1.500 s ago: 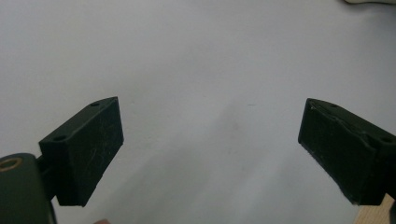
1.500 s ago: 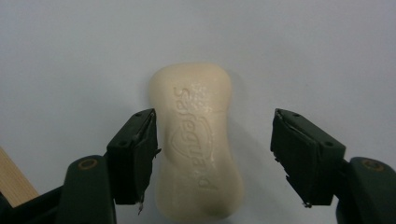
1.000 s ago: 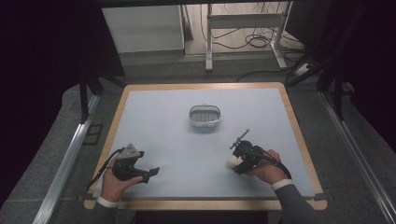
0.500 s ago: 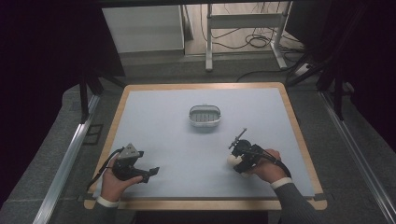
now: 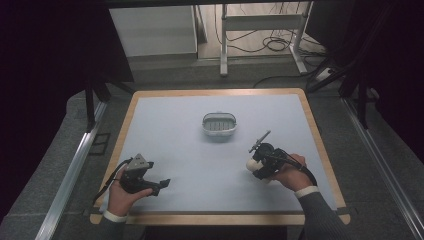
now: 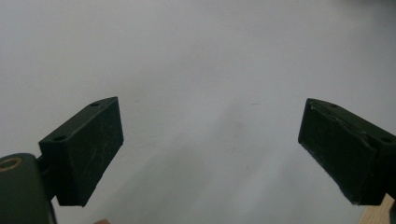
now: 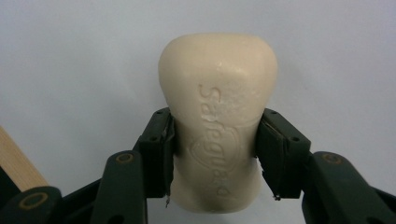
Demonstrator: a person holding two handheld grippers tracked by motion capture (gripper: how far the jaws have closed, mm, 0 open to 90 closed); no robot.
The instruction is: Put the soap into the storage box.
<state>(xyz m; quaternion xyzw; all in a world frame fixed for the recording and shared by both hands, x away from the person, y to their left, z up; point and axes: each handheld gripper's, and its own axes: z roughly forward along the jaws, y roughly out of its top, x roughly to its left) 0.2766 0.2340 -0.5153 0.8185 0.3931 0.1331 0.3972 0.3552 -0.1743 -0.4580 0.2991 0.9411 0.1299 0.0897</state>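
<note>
The left hand-held gripper [image 5: 162,183] is built in black, topped by a grey three-cornered plate, and a black cable is looped from its rear. Its flat rectangular pads [image 6: 88,149] are scuffed and marked by small screw holes. The right hand-held gripper [image 5: 251,164] is likewise black, with a thin rod projecting from its top; brass-coloured pivots are seen on its arms. Dark grey sleeves [image 5: 322,217] with white cuffs are worn.
</note>
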